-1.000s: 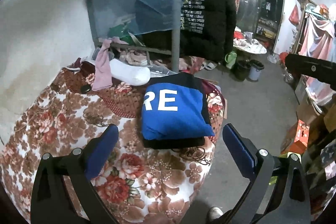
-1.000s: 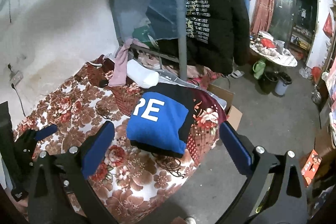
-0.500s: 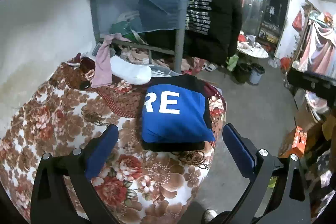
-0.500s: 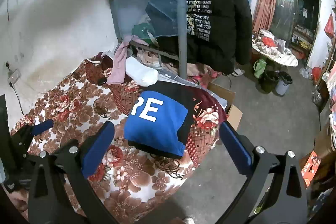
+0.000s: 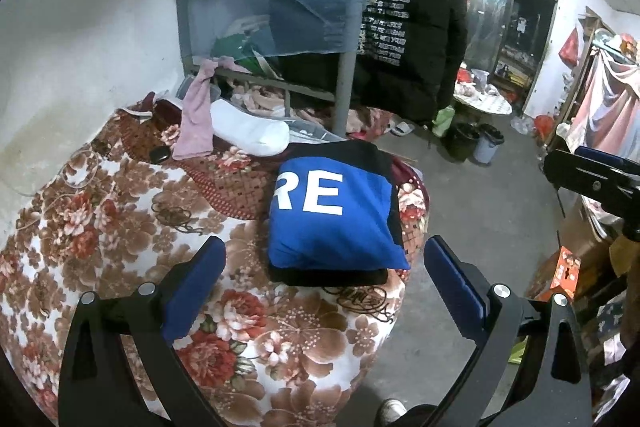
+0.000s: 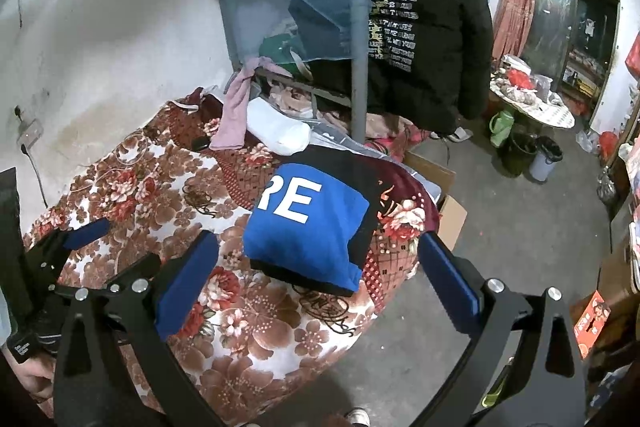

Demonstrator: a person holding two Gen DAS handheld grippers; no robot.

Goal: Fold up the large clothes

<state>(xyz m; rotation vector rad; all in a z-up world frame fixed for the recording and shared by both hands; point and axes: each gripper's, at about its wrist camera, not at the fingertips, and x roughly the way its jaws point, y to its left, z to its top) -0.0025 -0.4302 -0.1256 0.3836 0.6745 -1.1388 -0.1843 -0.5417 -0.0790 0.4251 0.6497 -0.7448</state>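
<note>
The blue and black garment (image 5: pixel 332 223) is found folded into a compact rectangle, lying flat near the corner of the bed (image 5: pixel 120 211) on its floral blanket. No loose sleeve or hem is seen trailing. The left tool (image 5: pixel 324 275) is held above the bed, spread wide and empty; the right tool (image 6: pixel 318 267) likewise, wide and clear of the cloth. The fold is judged complete. No further unfolded large garment is identified on the bed.

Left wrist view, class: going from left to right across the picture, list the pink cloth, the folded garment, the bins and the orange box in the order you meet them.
pink cloth → folded blue garment with white letters → two bins → orange box
</note>
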